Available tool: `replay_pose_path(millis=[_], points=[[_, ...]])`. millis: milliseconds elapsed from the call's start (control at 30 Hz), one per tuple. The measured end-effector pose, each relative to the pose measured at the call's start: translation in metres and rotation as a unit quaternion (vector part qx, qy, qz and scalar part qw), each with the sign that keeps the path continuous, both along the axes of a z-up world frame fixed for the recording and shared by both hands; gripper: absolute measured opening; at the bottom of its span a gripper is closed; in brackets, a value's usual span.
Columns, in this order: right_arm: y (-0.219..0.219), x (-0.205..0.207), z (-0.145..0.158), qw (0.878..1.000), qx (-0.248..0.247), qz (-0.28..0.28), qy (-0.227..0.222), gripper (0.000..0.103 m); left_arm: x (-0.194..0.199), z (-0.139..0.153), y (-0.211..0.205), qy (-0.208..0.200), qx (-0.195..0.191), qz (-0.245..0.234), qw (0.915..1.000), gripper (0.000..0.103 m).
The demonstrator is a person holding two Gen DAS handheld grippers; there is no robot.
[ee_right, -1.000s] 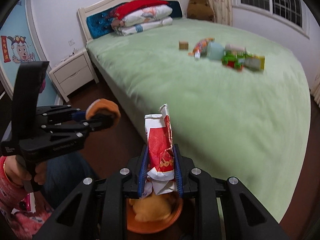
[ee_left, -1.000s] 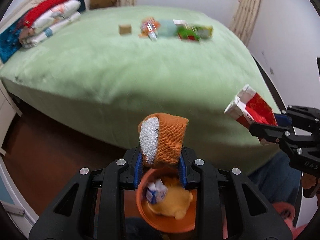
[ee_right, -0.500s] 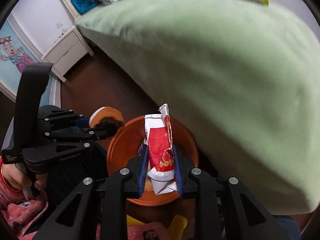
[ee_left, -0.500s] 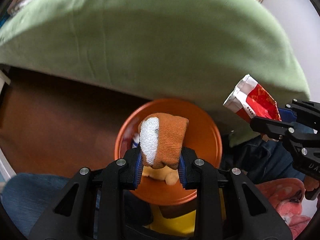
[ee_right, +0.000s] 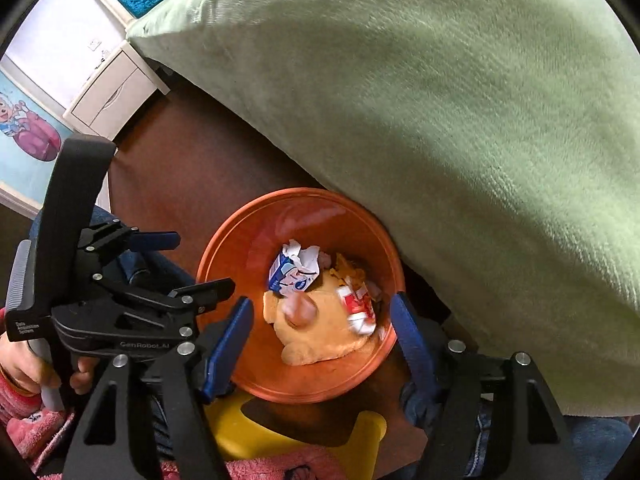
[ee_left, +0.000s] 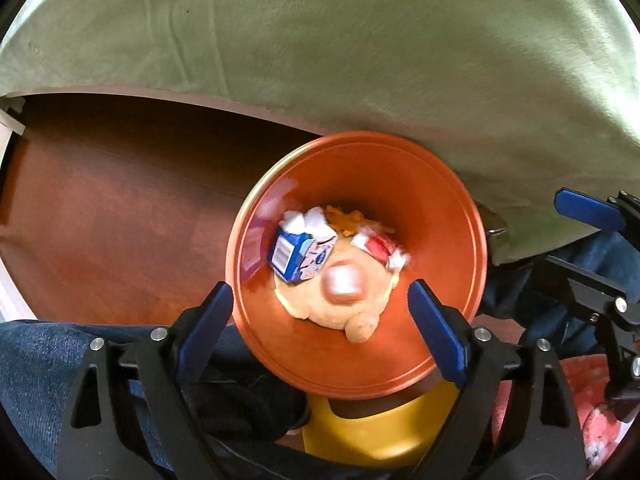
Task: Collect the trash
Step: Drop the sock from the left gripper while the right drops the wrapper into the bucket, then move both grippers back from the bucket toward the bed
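You are at the drop step, and it looks just done. Your left tongs (ee_left: 320, 308) hang right over the orange bin (ee_left: 448, 216). The blue pads have just been swinging wide apart, and nothing is between them. The orange sock (ee_left: 340, 284) is a blurry blob under them, falling or just landed on the yellow soft thing (ee_left: 320, 312) in the bin.

Your right tongs (ee_right: 320, 320) are over the same bin, coming in from about 5 o'clock of it. They too have just been opening, and they hold nothing. The red and white wrapper (ee_right: 358, 308) lies in the bin at about 3 o'clock, looking smeared, so it may not have settled. A blue and white carton (ee_left: 298, 254) sits at about 11 o'clock in the bin.

The bin stands on the brown floor (ee_left: 120, 208), tight against the edge of the green bed (ee_left: 360, 40), which fills the view from 10 o'clock round to 3 o'clock.

Next, I think you should lift both tongs straight up, clear of the rim, and keep them open. Then look along the top of the bed for more trash. None shows from here, so I cannot say where it lies.
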State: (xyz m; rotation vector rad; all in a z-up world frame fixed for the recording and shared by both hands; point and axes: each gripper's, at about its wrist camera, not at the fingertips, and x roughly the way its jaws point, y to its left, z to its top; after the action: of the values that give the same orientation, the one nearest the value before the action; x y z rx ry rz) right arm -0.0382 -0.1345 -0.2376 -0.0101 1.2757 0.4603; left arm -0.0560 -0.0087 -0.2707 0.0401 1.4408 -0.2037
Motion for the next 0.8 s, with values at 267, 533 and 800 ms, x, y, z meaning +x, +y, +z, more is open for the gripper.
replay_pose_path(millis=[267, 533, 800], points=[[0.000, -0.002, -0.003, 1.000, 0.003, -0.002, 0.001, 0.071, 0.005, -0.005, 0.002, 0.008, -0.002, 0.006, 0.9999, 0.087], [-0.001, -0.002, 0.001, 1.000, 0.006, -0.002, -0.003, 0.071, 0.000, 0.000, -0.001, 0.005, -0.001, 0.008, 1.0000, 0.087], [0.000, -0.005, 0.020, 1.000, 0.018, 0.001, -0.024, 0.071, 0.000, 0.012, -0.002, -0.014, 0.002, 0.006, 0.9999, 0.087]])
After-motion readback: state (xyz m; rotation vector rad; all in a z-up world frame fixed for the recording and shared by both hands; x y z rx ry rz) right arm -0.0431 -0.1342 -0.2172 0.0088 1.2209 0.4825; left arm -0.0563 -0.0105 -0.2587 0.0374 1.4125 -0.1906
